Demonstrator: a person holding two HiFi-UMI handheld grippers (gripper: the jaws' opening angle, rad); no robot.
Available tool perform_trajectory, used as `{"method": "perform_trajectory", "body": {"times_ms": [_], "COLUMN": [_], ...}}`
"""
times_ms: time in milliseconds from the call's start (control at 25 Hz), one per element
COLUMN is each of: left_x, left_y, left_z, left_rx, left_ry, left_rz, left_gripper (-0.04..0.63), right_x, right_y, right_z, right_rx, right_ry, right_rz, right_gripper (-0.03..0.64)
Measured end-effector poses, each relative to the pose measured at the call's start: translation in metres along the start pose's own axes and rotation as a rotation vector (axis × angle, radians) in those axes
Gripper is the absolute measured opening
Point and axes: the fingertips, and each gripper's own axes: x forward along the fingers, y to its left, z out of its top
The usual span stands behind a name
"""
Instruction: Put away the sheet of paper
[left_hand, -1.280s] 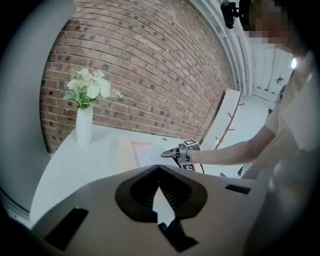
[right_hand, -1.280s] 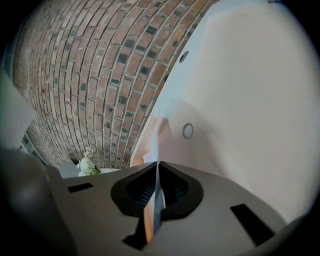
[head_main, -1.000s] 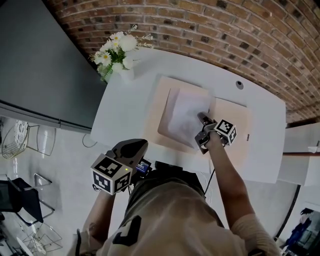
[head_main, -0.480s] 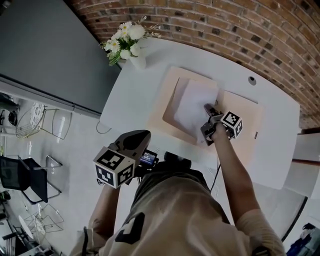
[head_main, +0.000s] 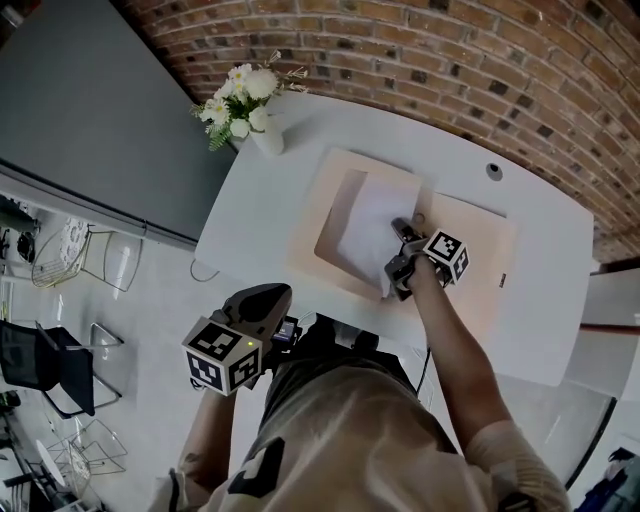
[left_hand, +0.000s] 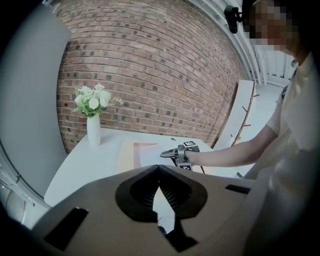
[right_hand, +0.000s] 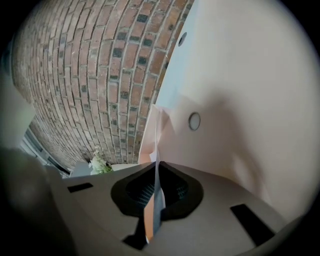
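White sheet of paper (head_main: 368, 232), its corner hidden by the clamping right gripper (head_main: 400, 227), hung over a peach folder (head_main: 478, 262); left gripper (left_hand: 159, 171) had its jaws together, empty.

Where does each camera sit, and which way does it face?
Head view: on the person's head, facing steeply down at the table; torso, left tool, right tool show.
Left gripper view: on the left tool, facing the brick wall; its shut jaws and the right arm show.
Right gripper view: on the right tool, facing along the folder; its jaws pinch the sheet of paper.
All three share the flowers.
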Motion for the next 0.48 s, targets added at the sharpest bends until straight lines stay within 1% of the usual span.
{"method": "perform_trajectory", "body": {"times_ms": [120, 280, 480], "left_x": [0.007, 0.02, 0.025], "left_y": [0.009, 0.017, 0.034], "left_z": [0.002, 0.011, 0.014], "left_rx": [0.0, 0.012, 0.011], "left_ry": [0.006, 0.008, 0.028], "left_rz": [-0.024, -0.077, -0.121], "left_gripper": [0.015, 0.015, 0.015], "right_x": [0.0, 0.002, 0.01], "right_y": [-0.003, -0.005, -0.007], "right_z": [-0.001, -0.001, -0.013], "right_rx": [0.015, 0.04, 0.072], "right_ry": [-0.017, -0.038, -0.047], "right_rz": [-0.001, 0.006, 0.014], "right_gripper": [0.025, 0.025, 0.025]}}
